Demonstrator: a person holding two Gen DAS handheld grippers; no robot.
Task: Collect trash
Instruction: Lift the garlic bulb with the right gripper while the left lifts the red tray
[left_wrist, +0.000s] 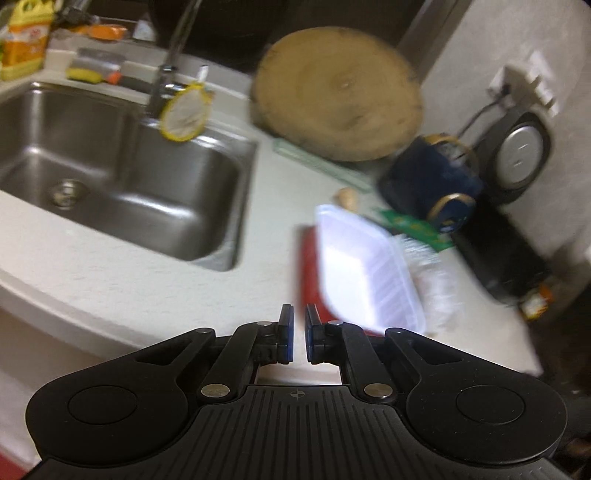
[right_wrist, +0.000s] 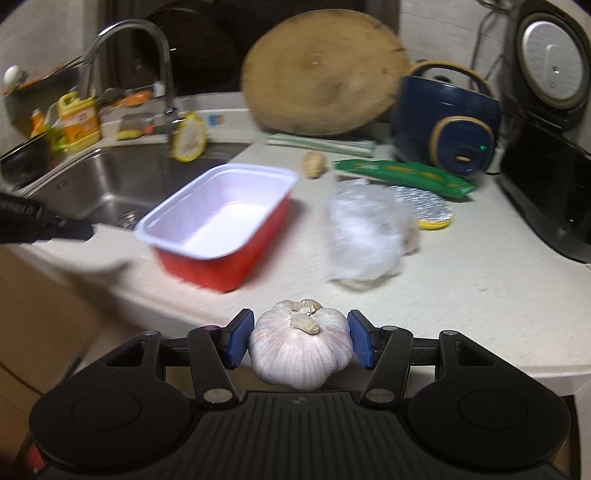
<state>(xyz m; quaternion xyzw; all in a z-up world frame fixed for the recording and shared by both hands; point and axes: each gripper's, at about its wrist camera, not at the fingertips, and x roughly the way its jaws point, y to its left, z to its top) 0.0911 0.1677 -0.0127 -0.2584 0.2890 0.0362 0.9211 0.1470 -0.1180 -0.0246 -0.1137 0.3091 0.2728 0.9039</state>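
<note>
Kitchen corner: pale speckled counter (right_wrist: 480, 288) with a steel sink (left_wrist: 122, 177) sunk into it on the left and a wall behind. Both views are smeared by motion blur, so I read fine detail loosely.

Right tool (right_wrist: 300, 341): its blue pads clamp a whole garlic bulb (right_wrist: 301, 345) from either side. I see the bulb held above the counter's near edge, stem end turned up and away from the camera, root end toward the tool body.

Left tool (left_wrist: 299, 334): pads drawn together to a thin slit, nothing between them. It hangs over the counter's front edge, with bare counter ahead between the sink and the tray.

Red tray (right_wrist: 221, 225), white inside: sits just right of the sink, long axis running from the near left to the far right in the right wrist view. In the left wrist view its near end is cut off behind the tool's linkage.

Crumpled clear plastic (right_wrist: 364, 232): lies just right of the tray, apart from it. Whether anything is inside I cannot make out.

Green packet (right_wrist: 402, 175): long and flat, lying crosswise behind the plastic. A foil-topped yellow lid (right_wrist: 430, 212) lies near its front edge.

Small tan lump (right_wrist: 314, 164): beyond the tray, too blurred to identify.

Open counter: the near right stretch, in front of the plastic. The back is crowded by a round wooden board (right_wrist: 325, 81) leaning upright, a dark blue cooker (right_wrist: 447, 122) and black appliances partly cut off at the right edge.
</note>
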